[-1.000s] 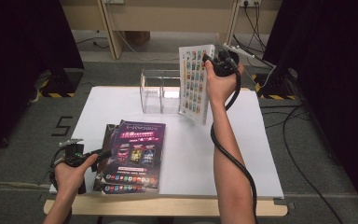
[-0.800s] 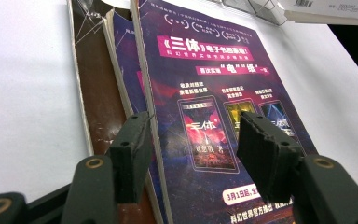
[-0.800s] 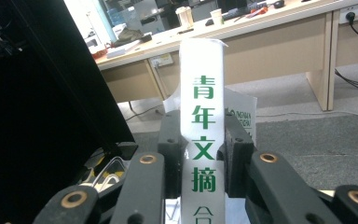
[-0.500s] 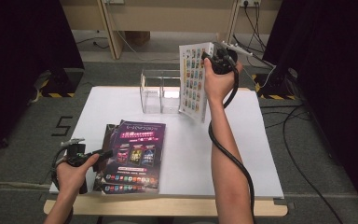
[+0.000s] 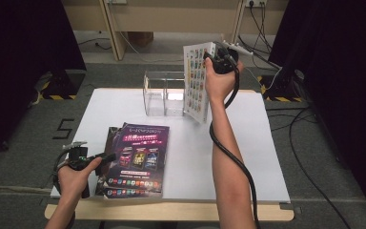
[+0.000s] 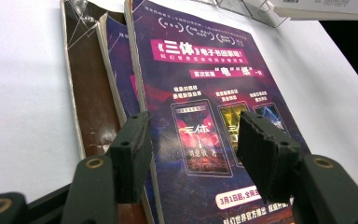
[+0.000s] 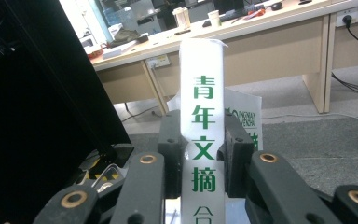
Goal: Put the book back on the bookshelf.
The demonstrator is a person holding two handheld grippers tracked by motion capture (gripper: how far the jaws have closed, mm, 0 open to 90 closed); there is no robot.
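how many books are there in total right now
4. One white book is held upright in the right gripper by the clear holder. Three lie stacked at the table's near left: purple, blue, brown. More could be hidden underneath.

Even overhead light, dark curtained sides, soft blur, glare on white spine

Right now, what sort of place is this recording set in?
Probably an office or lab corner set up for recording: a white table on grey carpet, black curtains at the sides, wall sockets with cables, and desks with cups behind.
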